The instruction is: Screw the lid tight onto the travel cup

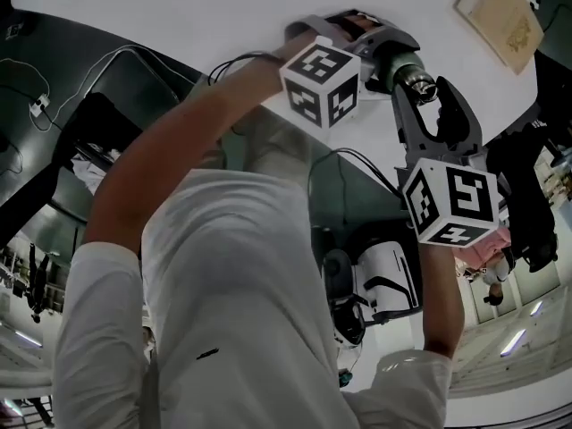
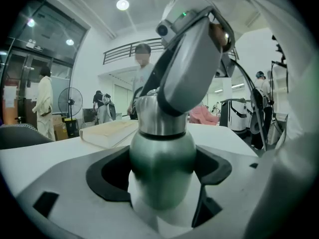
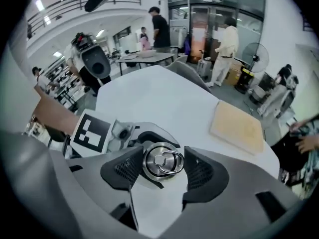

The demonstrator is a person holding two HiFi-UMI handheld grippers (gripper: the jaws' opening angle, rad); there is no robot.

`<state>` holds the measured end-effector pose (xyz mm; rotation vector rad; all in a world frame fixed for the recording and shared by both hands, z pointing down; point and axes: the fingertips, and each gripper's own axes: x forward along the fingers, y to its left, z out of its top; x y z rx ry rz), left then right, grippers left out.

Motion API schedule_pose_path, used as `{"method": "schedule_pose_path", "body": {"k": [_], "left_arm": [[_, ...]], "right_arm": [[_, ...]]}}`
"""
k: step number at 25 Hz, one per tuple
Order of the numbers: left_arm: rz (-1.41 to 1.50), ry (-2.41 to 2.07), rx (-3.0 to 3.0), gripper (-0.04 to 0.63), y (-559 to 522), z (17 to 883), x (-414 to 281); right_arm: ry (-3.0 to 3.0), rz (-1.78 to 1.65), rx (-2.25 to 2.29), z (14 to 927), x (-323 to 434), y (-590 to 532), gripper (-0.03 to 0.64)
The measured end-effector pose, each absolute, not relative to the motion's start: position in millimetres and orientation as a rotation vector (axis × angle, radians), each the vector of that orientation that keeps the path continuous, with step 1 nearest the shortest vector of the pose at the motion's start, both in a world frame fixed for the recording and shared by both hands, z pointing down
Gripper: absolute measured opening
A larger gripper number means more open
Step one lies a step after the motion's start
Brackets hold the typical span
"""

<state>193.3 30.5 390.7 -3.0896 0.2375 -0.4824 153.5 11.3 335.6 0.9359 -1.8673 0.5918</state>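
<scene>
The travel cup (image 2: 162,168), green below and steel above, stands upright on the white table (image 3: 164,91). My left gripper (image 2: 162,185) is shut on its green body, one dark pad on each side. From above, my right gripper (image 3: 162,166) closes on the steel lid (image 3: 160,161), whose ring handle lies flat on top; both ribbed pads touch the lid's rim. In the head view the lid (image 1: 416,82) shows between the left gripper (image 1: 368,41) and the right gripper (image 1: 418,96). In the left gripper view the right gripper's grey body hides the cup's top.
A pale wooden board (image 3: 237,126) lies on the table beyond the cup, seen also in the head view (image 1: 500,12) and the left gripper view (image 2: 107,131). Several people, a fan (image 2: 70,103) and machines stand in the room behind. My arms and shirt fill the head view's foreground.
</scene>
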Motion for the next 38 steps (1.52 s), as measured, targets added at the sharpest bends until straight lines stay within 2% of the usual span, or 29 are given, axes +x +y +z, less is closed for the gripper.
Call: {"method": "schedule_pose_path", "body": {"k": [5, 10, 17, 31, 33, 38], "left_arm": [[-0.484, 0.242, -3.089, 0.357, 31, 391, 194], [-0.483, 0.235, -3.093, 0.357, 31, 391, 195], [-0.483, 0.231, -3.094, 0.357, 31, 390, 194], [-0.479, 0.225, -3.092, 0.357, 27, 389, 195], [-0.481, 0.227, -3.096, 0.357, 29, 389, 196], [-0.485, 0.227, -3.093, 0.357, 30, 391, 195]], "right_arm": [[-1.840, 0.711, 1.174, 334, 161, 10, 0.250], [-1.918, 0.705, 1.095, 328, 159, 13, 0.272], [-1.957, 0.317, 0.572, 303, 140, 28, 0.278], [-1.666, -0.418, -0.515, 341, 150, 41, 0.276], [-1.637, -0.451, -0.566, 345, 153, 43, 0.231], [-1.724, -0.291, -0.409, 346, 150, 41, 0.230]]}}
